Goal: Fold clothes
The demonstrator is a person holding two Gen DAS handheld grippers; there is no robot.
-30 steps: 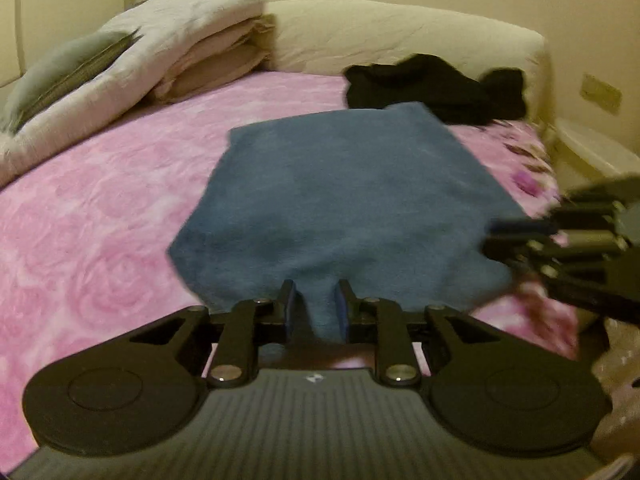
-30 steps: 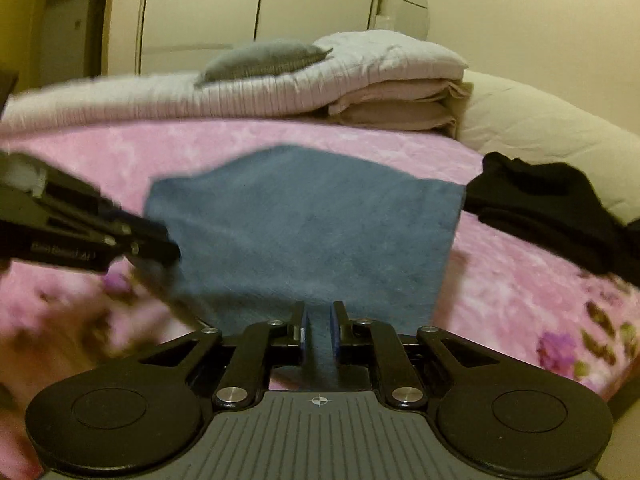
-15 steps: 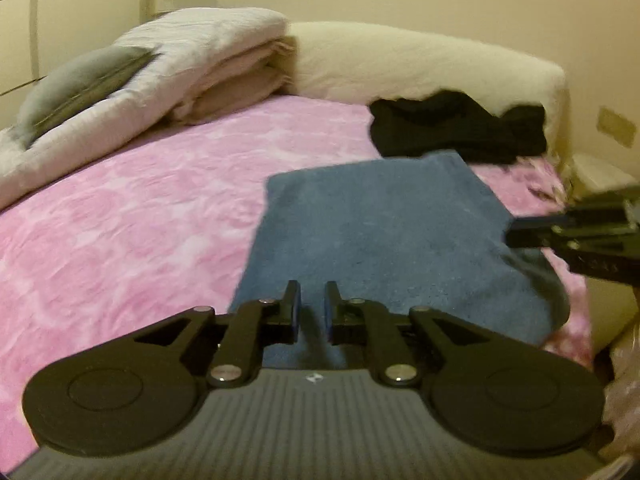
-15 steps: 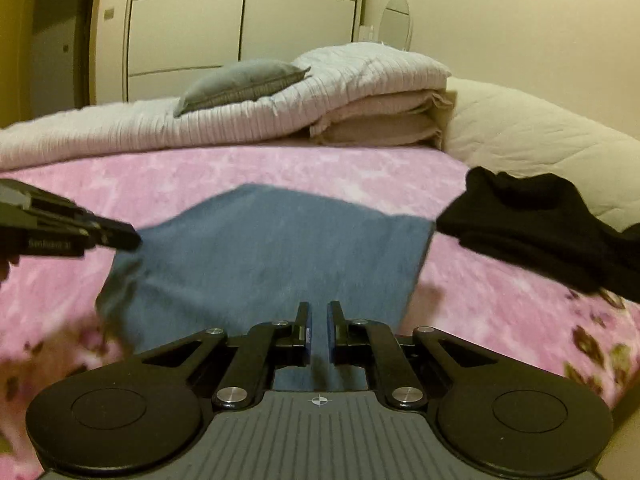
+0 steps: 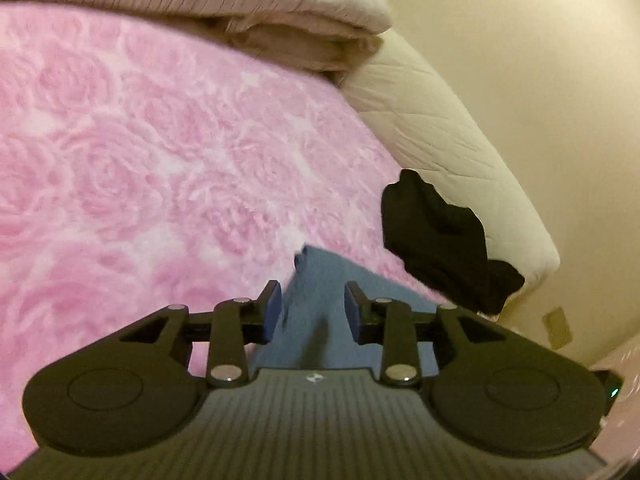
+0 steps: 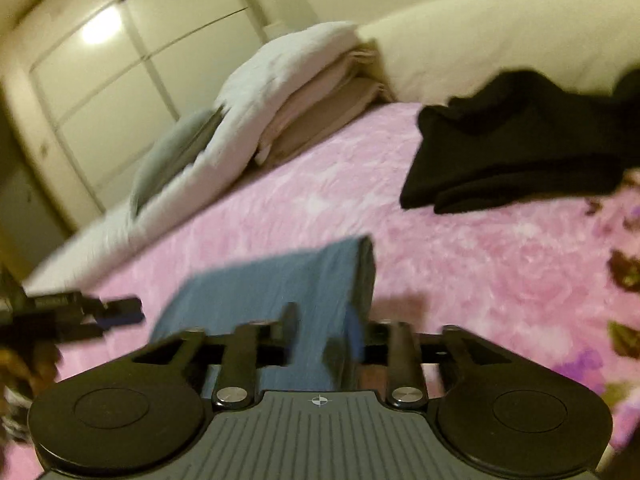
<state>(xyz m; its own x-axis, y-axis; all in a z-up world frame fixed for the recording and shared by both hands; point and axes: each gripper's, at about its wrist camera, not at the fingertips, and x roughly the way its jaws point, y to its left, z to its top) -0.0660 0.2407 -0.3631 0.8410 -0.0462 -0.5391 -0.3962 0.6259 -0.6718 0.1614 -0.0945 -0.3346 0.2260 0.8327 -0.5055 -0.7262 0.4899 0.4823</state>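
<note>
A blue garment (image 5: pixel 320 304) lies folded on the pink rose-patterned bed (image 5: pixel 140 152). In the left wrist view my left gripper (image 5: pixel 311 312) is open, its fingers standing apart over the garment's near edge. In the right wrist view my right gripper (image 6: pixel 322 330) is open too, above the same blue garment (image 6: pixel 280 284), whose far edge shows a doubled fold. The left gripper (image 6: pixel 120 312) also shows at the left of the right wrist view.
A black garment (image 6: pixel 512 152) lies folded at the bed's far right, also in the left wrist view (image 5: pixel 436 240). Stacked quilts (image 6: pixel 288 92), a grey pillow (image 6: pixel 172 156) and a cream bolster (image 5: pixel 440 136) line the far side. Wardrobe doors (image 6: pixel 120 72) stand behind.
Both grippers have opened and let go of the blue garment, which now lies in a narrower fold. Both cameras have tilted and swung.
</note>
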